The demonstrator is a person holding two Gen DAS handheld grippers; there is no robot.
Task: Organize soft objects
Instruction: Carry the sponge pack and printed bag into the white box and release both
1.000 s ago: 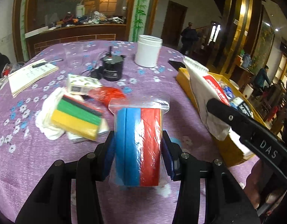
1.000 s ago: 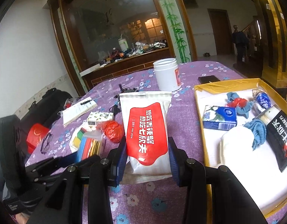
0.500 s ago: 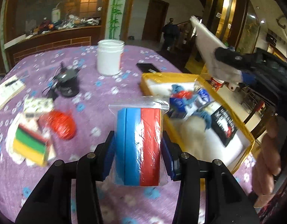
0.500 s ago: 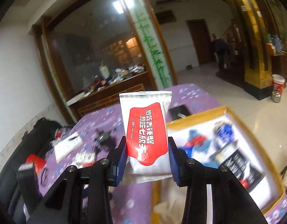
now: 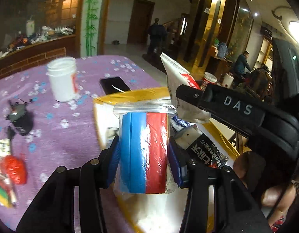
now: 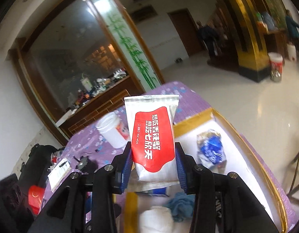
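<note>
Purple cloth with small blue and white flowers covers the table [image 5: 58,120], and both grippers hang above its right-hand end. The left gripper [image 5: 143,155] is clamped on a clear zip bag of sponges [image 5: 143,151], two blue slabs and one red standing on edge between the blue pads, the bag's sealed strip uppermost. It is held over the near-left corner of the yellow-rimmed tray [image 5: 130,95], whose white floor shows beneath it.

From the left wrist view, the right gripper [image 5: 190,97] sits at about two o'clock from the bag, a black arm lettered DAS, with the white and red wet-wipe pack [image 5: 176,71] pinched in it. In its own view the right gripper [image 6: 154,167] grips that wet-wipe pack [image 6: 152,136] upright, red panel facing the lens, above the tray [image 6: 192,120].

Inside the tray lie a blue and white packet [image 6: 211,147] at two o'clock from the pack, a blue cloth [image 6: 180,207] and a white soft lump [image 6: 155,221] at six o'clock, and a black packet [image 5: 205,155] seen from the left side.

Out on the cloth, a white jar [image 5: 62,79] stands at ten o'clock from the sponge bag, a black phone [image 5: 114,85] lies at twelve, and a red crumpled bag [image 5: 14,169] rests at nine.
</note>
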